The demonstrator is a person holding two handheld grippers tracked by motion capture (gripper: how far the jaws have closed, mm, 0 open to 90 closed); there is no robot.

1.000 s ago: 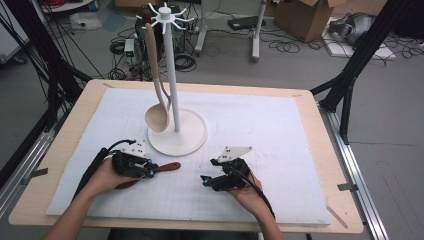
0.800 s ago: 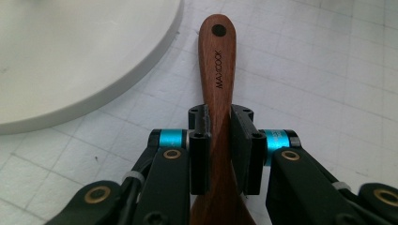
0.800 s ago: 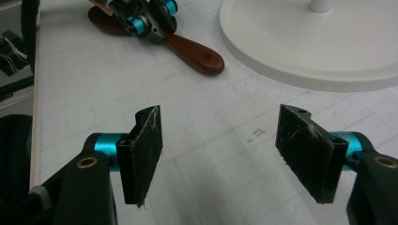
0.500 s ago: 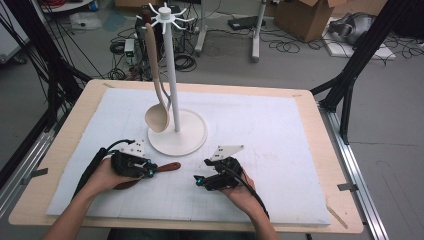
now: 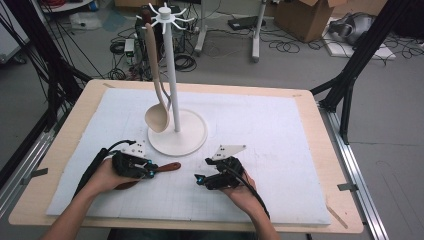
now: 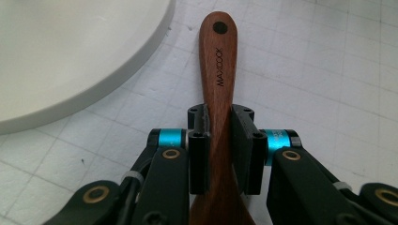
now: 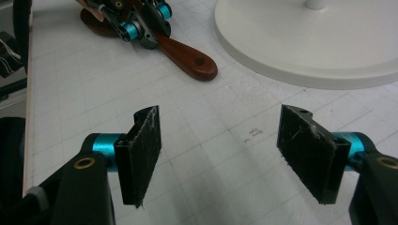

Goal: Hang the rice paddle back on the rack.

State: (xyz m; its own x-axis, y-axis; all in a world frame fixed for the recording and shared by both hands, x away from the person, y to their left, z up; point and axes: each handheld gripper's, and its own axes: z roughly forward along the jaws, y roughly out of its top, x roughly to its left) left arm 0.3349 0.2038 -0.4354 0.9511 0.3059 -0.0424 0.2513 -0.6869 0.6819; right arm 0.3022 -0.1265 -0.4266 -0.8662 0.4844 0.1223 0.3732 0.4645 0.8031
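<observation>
A dark wooden utensil lies on the white mat, its handle [image 6: 218, 65] marked MAXCOOK with a hole near the end. My left gripper [image 6: 220, 140] is shut on that handle; in the high view the left gripper [image 5: 147, 169] sits at the front left with the handle [image 5: 169, 167] pointing right. My right gripper [image 7: 225, 154] stands open over bare mat, nothing between its pads [image 7: 143, 150]; in the high view the right gripper [image 5: 200, 179] points left toward the handle end [image 7: 195, 63]. A white hanging stand [image 5: 170, 70] on a round base [image 5: 192, 137] holds a pale ladle [image 5: 156, 117].
The white gridded mat [image 5: 280, 145] covers a wooden table [image 5: 320, 125]. The stand's round base [image 7: 328, 51] lies just beyond both grippers. Black frame legs and cables stand on the floor beyond the table, with a cardboard box [image 5: 302, 17] at the back.
My right gripper has shifted left toward the wooden handle and turned to face it. The left gripper and the utensil have stayed where they were.
</observation>
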